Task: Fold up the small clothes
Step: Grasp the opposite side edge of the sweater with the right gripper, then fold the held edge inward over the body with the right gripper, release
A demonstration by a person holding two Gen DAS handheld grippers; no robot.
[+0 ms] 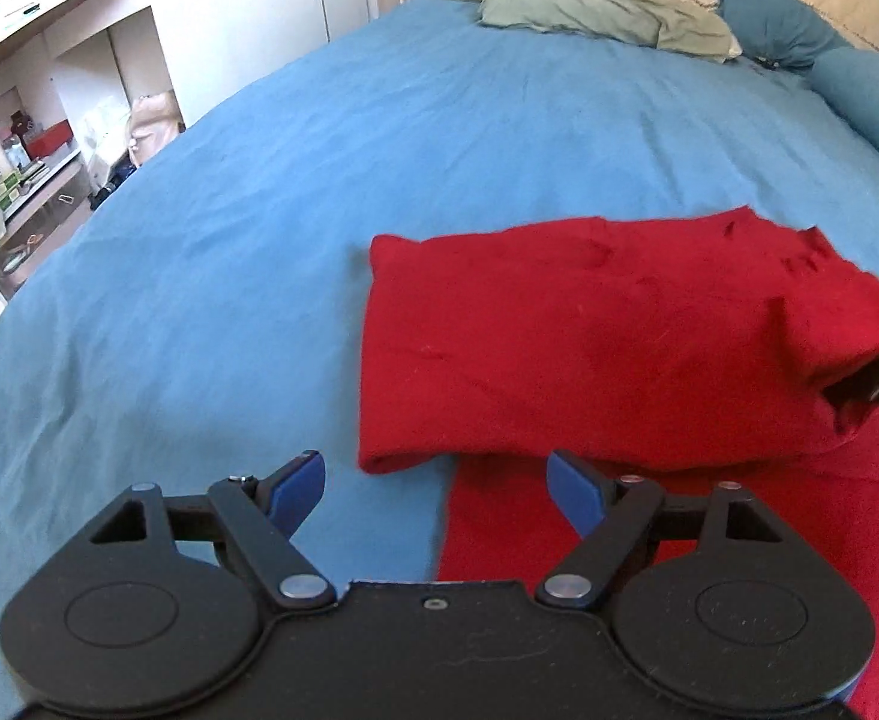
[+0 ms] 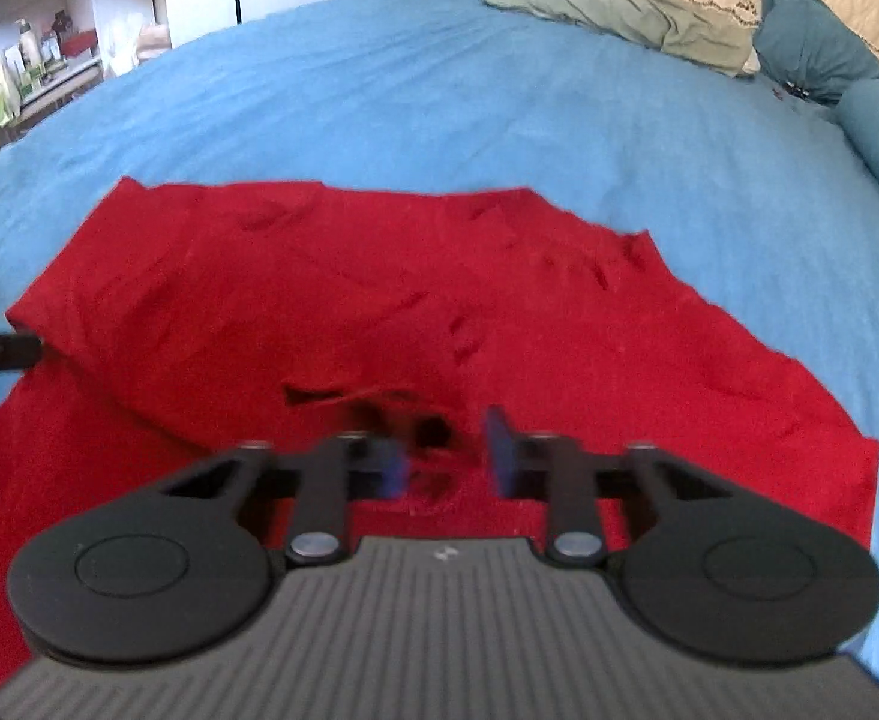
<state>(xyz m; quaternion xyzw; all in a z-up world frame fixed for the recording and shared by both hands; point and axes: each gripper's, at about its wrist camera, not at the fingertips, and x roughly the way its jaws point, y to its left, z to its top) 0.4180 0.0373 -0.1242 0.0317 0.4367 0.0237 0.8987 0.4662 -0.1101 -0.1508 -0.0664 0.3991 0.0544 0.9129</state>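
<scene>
Red garment point(image 1: 589, 348) on blue bedsheet point(image 1: 229, 240), left side folded over. Left gripper point(image 1: 436, 492) released, empty, above near edge. Right gripper point(image 2: 445, 456) narrowed over bunched cloth; grasp not discernible through blur. Risk: pinching several layers drags finished fold askew.

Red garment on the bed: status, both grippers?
Left gripper open, empty. Right gripper narrowed around a fold of red knit garment, grip unclear. Blue bedsheet nearby unobstructed.
</scene>
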